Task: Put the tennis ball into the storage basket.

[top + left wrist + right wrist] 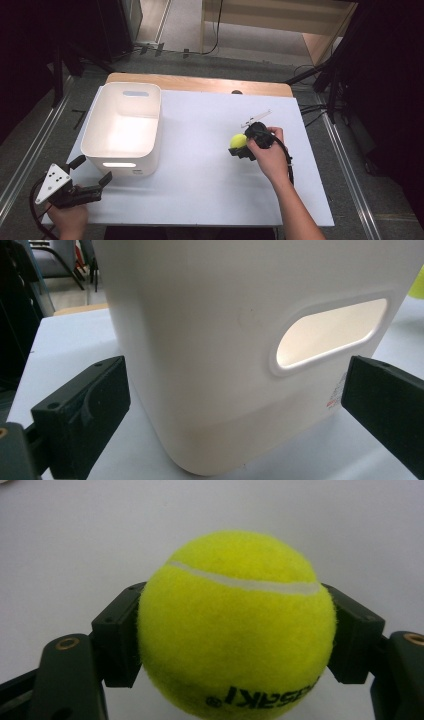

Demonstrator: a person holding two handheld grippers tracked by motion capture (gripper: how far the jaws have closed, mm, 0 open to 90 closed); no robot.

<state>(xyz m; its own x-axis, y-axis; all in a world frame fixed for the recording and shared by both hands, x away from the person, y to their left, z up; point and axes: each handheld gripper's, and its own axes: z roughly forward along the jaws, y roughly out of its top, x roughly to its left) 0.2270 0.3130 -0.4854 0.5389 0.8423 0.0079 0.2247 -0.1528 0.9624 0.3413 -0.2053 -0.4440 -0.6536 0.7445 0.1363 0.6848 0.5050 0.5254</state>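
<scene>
Here the right gripper is clamped on a yellow-green ball, over the right half of the white table, well apart from the bin. In the right gripper view its black jaws press the ball from both sides, closed as far as the ball allows, with the table's white surface behind. A white seam curves across the top of the ball, and black printed letters run along its lower edge; they appear upside down and partly cut off, so I cannot read the word for certain, though a small round mark sits at one end of it. The left gripper rests at the near left corner of the table, just beside the bin, its jaws standing wide apart and holding nothing. In the left gripper view the bin fills the gap beyond the jaws without touching them, its oval handle slot glowing bright, and a small label with red and dark print sits low on its wall near the right jaw, too small to read. The bin is white, upright and open-topped, at the left of the table.
</scene>
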